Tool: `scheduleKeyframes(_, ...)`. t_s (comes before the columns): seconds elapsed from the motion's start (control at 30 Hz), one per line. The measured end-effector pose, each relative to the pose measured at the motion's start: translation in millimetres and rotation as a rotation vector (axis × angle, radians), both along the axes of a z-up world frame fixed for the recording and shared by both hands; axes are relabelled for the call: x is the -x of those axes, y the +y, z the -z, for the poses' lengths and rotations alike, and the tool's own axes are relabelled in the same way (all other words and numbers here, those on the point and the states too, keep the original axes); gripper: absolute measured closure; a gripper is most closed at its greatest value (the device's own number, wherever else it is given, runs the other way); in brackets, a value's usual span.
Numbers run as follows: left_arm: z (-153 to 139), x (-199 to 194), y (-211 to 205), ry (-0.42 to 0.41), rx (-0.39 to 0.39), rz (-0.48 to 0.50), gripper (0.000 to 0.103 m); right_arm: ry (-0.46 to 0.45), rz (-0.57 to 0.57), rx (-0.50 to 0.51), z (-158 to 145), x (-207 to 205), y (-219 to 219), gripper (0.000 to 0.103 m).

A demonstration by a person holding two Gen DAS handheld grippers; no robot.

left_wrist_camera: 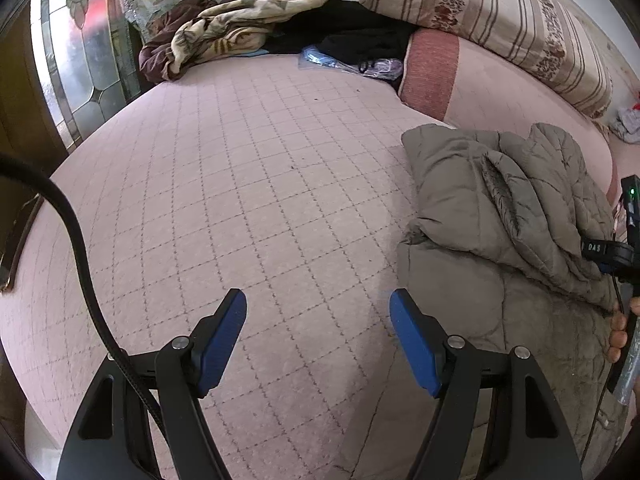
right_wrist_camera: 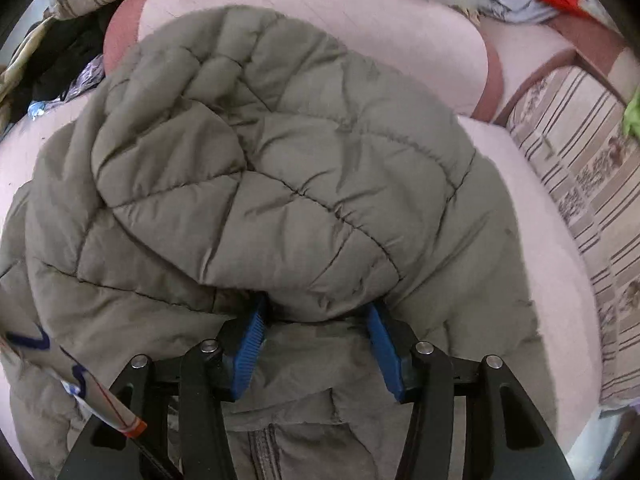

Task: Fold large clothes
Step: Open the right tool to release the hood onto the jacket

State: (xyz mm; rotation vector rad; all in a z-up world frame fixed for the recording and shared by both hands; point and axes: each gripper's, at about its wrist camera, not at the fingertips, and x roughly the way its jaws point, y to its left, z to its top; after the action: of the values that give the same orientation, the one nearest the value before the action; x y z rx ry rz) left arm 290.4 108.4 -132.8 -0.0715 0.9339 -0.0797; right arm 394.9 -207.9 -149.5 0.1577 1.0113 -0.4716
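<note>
A grey-brown quilted puffer jacket (left_wrist_camera: pixel 508 208) lies on the pink quilted bed (left_wrist_camera: pixel 248 184), on the right in the left wrist view. My left gripper (left_wrist_camera: pixel 318 300) is open and empty above the bare bedspread, left of the jacket. In the right wrist view the jacket (right_wrist_camera: pixel 280 184) fills the frame, partly folded over itself. My right gripper (right_wrist_camera: pixel 318 312) is open, its blue pads (right_wrist_camera: pixel 250 344) on either side of a puffy folded edge of the jacket, not closed on it. The right gripper's body shows at the right edge of the left wrist view (left_wrist_camera: pixel 624 248).
A crumpled patterned blanket (left_wrist_camera: pixel 224 32) and dark clothes (left_wrist_camera: pixel 352 36) lie at the far end of the bed. A pink bolster (left_wrist_camera: pixel 472 76) and striped bedding (left_wrist_camera: pixel 500 12) lie behind the jacket. A glass-panelled door (left_wrist_camera: pixel 80 64) stands on the left.
</note>
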Motion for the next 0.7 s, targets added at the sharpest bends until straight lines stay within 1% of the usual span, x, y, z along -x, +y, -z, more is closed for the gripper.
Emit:
scheduleKeyframes(0.07,2.0,-0.5,-3.1,0.005,-0.009,0.004,0.03,0.015,-0.004,0.014,-1.5,-1.3,1.5,0.045)
scheduleKeyframes(0.13,3.2,0.8,-5.0,0.005,-0.019,0.006,0.03,0.02,-0.02,0.041,-10.1,-1.2,5.0,0.045)
scheduleKeyframes(0.2,2.8,3.2,-4.6,0.0,-0.026,0.002,0.03,-0.029,-0.021,0.084,-24.0,8.4,11.2,0.045)
scheduleKeyframes(0.23,2.5,4.5,-4.0,-0.001,-0.025,0.0,0.03,-0.094,-0.021,0.139,-37.2,21.0,21.0,0.045)
scheduleKeyframes(0.27,2.0,5.6,-2.8,-0.003,-0.022,-0.002,0.03,-0.128,-0.029,0.162,-44.2,28.7,27.8,0.045)
scheduleKeyframes(0.3,1.8,6.2,-2.1,-0.003,-0.02,-0.003,0.03,-0.151,-0.049,0.166,-50.4,36.3,35.6,0.045)
scheduleKeyframes(0.37,1.8,6.8,-1.5,-0.003,-0.02,-0.005,0.03,-0.163,-0.084,0.129,-53.8,45.0,48.5,0.045)
scheduleKeyframes(0.47,3.4,7.0,-2.4,0.004,-0.022,-0.003,0.03,-0.139,-0.117,0.08,-44.9,43.5,61.6,0.045)
scheduleKeyframes(0.53,4.2,7.8,-3.0,0.007,-0.025,0.0,0.03,-0.11,-0.104,0.08,-32.6,36.7,66.1,0.045)
scheduleKeyframes(0.57,4.1,8.4,-3.0,0.006,-0.028,0.002,0.03,-0.081,-0.094,0.075,-22.6,29.4,66.0,0.045)
scheduleKeyframes(0.63,3.5,9.4,-2.0,0.001,-0.032,0.001,0.03,-0.058,-0.071,0.065,-11.1,21.6,64.7,0.045)
scheduleKeyframes(0.7,2.7,8.7,-0.7,-0.001,-0.028,-0.004,0.03,-0.034,-0.068,0.054,-7.9,16.8,62.6,0.042)
